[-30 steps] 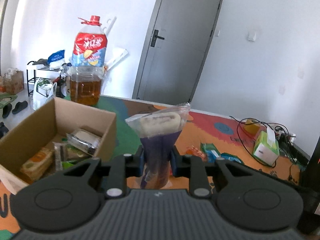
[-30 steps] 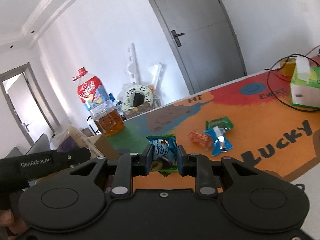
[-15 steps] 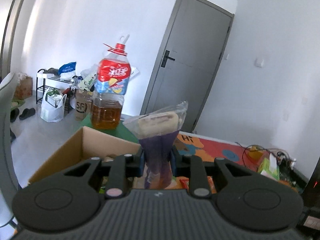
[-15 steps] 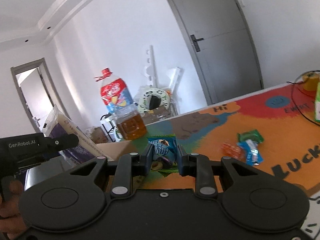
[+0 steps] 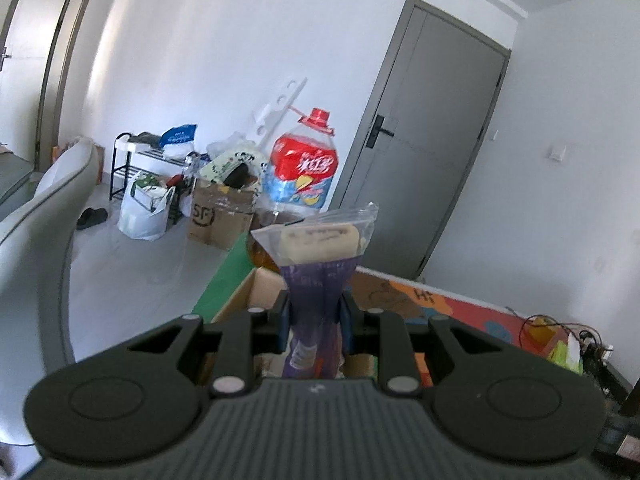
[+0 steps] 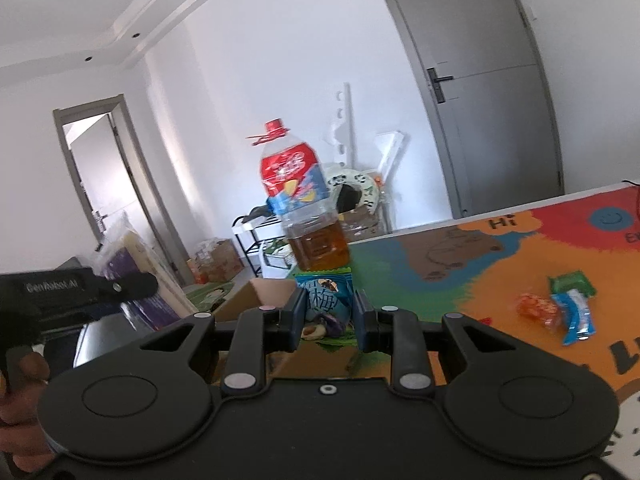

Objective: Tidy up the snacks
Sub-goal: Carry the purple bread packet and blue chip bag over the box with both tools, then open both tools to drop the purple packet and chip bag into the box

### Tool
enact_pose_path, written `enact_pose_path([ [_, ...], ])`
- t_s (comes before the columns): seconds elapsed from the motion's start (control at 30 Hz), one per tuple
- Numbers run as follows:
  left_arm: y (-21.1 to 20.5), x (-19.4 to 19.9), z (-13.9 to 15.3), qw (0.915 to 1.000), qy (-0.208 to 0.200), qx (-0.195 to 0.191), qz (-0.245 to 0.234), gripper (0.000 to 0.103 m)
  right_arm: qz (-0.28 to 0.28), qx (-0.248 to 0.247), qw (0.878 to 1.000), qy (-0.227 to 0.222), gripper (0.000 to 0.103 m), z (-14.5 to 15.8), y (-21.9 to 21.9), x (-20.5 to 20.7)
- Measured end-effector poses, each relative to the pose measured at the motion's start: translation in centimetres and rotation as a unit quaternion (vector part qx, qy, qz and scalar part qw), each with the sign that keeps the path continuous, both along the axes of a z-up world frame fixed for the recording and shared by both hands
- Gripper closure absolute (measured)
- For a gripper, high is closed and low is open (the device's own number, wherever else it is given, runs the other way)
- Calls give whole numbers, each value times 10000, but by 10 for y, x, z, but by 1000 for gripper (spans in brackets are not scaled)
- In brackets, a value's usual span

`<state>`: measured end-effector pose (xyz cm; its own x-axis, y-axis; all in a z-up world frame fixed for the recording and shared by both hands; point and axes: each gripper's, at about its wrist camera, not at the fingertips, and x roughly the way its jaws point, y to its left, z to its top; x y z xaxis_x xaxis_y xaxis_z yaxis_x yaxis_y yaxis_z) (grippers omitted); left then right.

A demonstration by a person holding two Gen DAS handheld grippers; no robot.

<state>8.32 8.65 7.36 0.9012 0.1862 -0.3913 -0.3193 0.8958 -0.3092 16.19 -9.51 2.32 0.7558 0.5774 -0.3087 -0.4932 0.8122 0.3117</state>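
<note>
The left gripper (image 5: 315, 322) has its jaws closed narrow on a purple-and-clear plastic packet with a pale cake inside (image 5: 320, 256), pinched at its lower half so the clear top stands upright above the fingers. The right gripper (image 6: 327, 318) is clamped the same way on a small blue-green plum snack packet printed with Chinese characters (image 6: 326, 294). Both packets are held in the air, clear of the table.

Just beyond and below the fingers in each wrist view lies the open brown cardboard box (image 5: 260, 290), sitting near the far left corner of the table with the colourful orange, red and green printed mat (image 6: 460, 264). A large clear plastic oil bottle with a red cap and red-and-blue label (image 6: 298, 200) stands behind the box at the far edge. Three more small wrapped snacks, green, orange and blue (image 6: 560, 304), lie together on the mat toward the right side, well apart from the box.

The step in hand appears to be carrying two snacks to the box at once. The next move would call for bringing each gripper over the box opening, lowering, and parting the jaws so the packets drop inside, keeping clear of the bottle and the box wall; the three loose snacks would remain to be fetched
</note>
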Motion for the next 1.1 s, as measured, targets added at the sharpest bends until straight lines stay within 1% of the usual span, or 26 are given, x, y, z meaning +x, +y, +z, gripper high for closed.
enact_pose_path([
  [0.1,6,-3,-3,10000,93,10,-4,79,128,-47,9999,-27,77,2,15,-4],
  [0.33,17,17,-27,9981,573,-235,-46,79,269,-134,9995,19,77,2,38,-5],
  [0.43,22,23,-36,9975,661,-231,58,69,305,-200,9993,45,77,1,45,-3],
  [0.5,23,23,-38,9978,641,-153,102,57,335,-247,9991,67,77,1,49,-1],
  [0.53,24,22,-38,9981,594,-122,119,54,353,-265,9990,77,77,0,52,0],
  [0.57,25,21,-38,9983,555,-112,140,52,372,-285,9989,89,77,-1,55,2],
  [0.77,37,11,-39,9982,487,-140,315,51,567,-334,9977,174,77,-5,73,7],
  [0.83,40,8,-38,9983,452,-143,348,49,678,-329,9969,230,76,-8,81,8],
  [0.93,44,3,-38,9982,424,-144,394,45,872,-288,9950,396,73,-9,88,8],
  [1.07,44,0,-37,9982,431,-95,413,31,708,-260,9961,461,67,-10,81,6],
  [1.1,42,0,-36,9982,424,-85,411,29,678,-247,9963,476,67,-9,77,5],
])
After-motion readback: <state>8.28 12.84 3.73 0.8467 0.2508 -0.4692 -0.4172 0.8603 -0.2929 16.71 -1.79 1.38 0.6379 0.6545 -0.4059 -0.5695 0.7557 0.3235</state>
